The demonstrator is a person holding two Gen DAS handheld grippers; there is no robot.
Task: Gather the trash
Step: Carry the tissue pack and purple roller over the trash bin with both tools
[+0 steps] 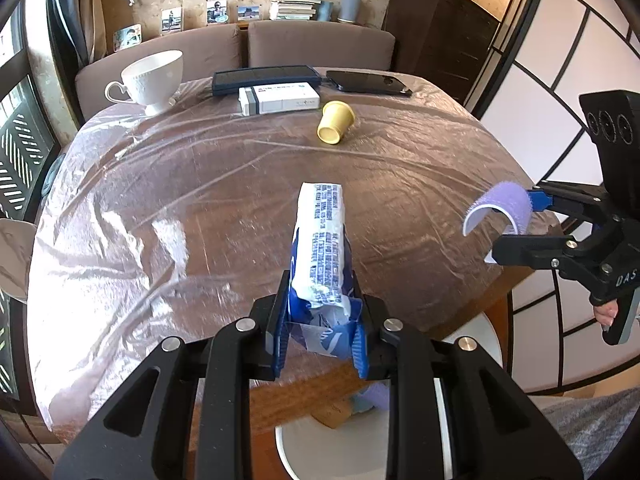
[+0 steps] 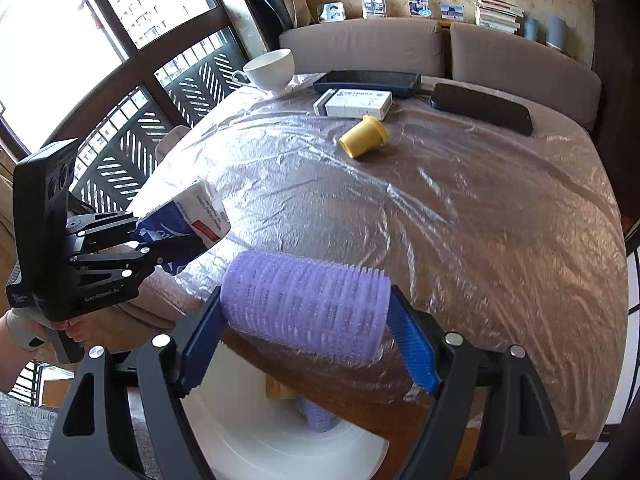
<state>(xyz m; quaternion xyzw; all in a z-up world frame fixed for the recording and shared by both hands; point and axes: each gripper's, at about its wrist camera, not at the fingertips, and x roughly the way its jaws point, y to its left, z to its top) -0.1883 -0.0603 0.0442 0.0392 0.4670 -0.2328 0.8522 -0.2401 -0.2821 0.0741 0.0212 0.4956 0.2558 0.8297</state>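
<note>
Between the blue pads of my left gripper sits a crumpled blue-and-white wrapper, pinched tight at its lower end; the rest sticks forward over the near edge of the plastic-covered table. My right gripper stands about half open, clamped on the two ends of a purple hair roller lying crosswise between its pads. Below both grippers, off the table's edge, a white bin holds another purple roller. Farther across the table a yellow cup lies tipped on its side, well apart from both grippers.
</note>
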